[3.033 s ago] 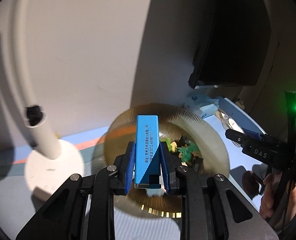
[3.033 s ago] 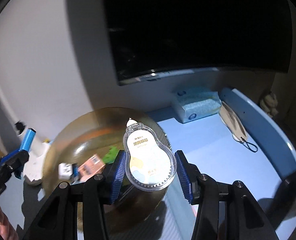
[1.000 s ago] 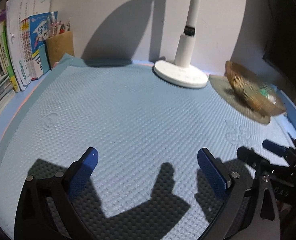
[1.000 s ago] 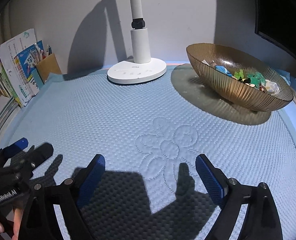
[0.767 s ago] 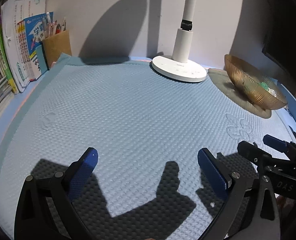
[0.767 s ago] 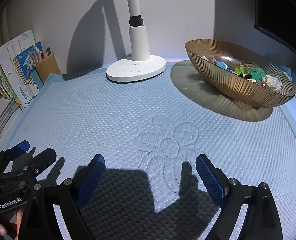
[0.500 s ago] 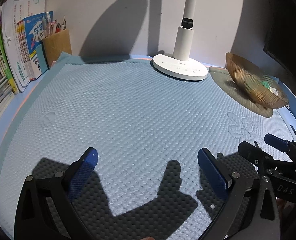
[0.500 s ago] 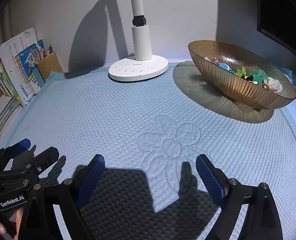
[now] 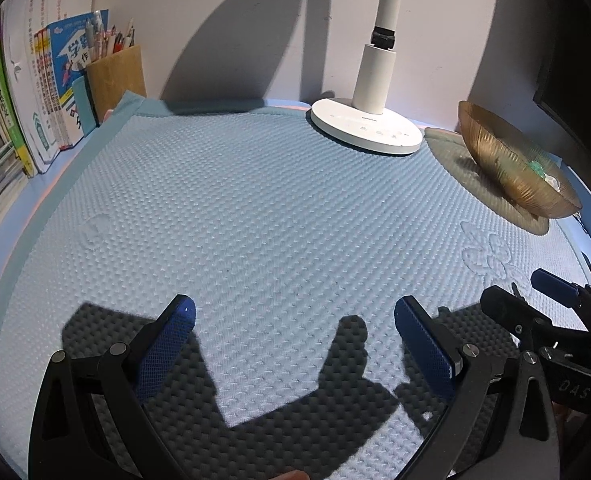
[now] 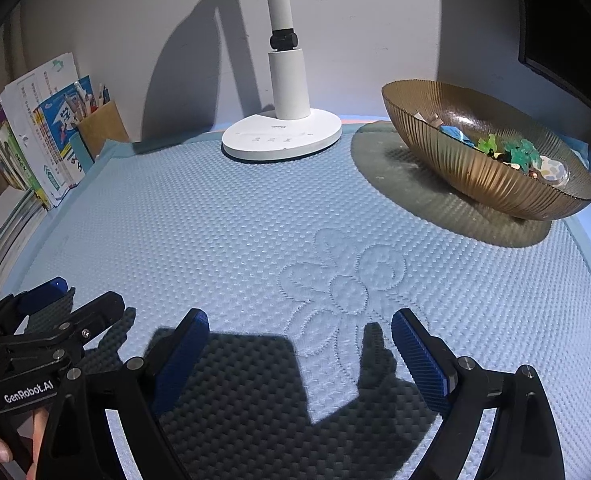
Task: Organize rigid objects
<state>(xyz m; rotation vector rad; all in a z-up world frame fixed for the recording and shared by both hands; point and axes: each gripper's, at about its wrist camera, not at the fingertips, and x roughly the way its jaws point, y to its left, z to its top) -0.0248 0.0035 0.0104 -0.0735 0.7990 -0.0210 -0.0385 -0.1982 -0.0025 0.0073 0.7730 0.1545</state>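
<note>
Right wrist view: right gripper [image 10: 299, 330] spread wide, empty, above blue mat [image 10: 255, 216]; left gripper [image 9: 294, 322] likewise wide, empty. Amber bowl [image 10: 475, 168] holding small objects [image 10: 511, 154], beside lamp base [image 10: 281, 136].

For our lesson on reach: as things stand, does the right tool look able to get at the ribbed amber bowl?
Probably yes. The right tool is open and empty, and only bare blue mat lies between it and the bowl at the far right. The lamp base stands off to the bowl's left, clear of that path.

mat [image 10: 255, 220]: light blue, dimpled, stitched flower
bowl [image 10: 475, 168]: ribbed amber, at 2 o'clock
lamp base [image 10: 281, 136]: white
</note>
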